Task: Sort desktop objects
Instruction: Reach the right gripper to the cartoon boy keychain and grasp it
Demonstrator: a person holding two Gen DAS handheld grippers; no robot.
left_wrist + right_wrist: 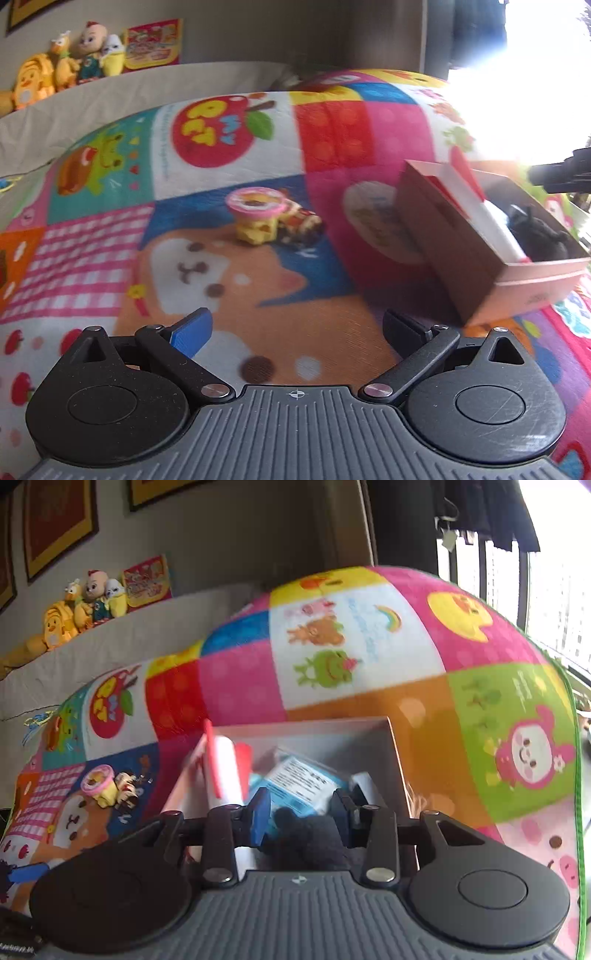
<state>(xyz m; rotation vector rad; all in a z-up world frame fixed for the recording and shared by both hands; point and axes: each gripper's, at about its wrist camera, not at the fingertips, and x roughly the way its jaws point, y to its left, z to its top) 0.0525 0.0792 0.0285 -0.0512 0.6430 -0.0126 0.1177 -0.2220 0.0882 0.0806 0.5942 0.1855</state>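
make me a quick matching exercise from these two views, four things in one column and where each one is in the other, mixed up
Things:
1. pink-lidded toy
2. dark fuzzy object
3. plush toys
4. box

Places:
A. on the ledge by the wall
B. inside the box, between the right gripper's fingers
C. out on the blanket, left of the box
D. on the blanket, in front of the right gripper

Pairs: 1-C, 2-B, 3-A, 4-D

A box (458, 251) sits on the blanket (229, 295), toward its right side. Left of the box, near the middle of the blanket, a small toy cup (256, 214) stands touching another little toy (301, 227). Inside the box lie a paper packet (299, 779) and a dark soft thing (310, 838), and stuffed toys (62, 62) sit on a ledge behind the blanket's far left corner.
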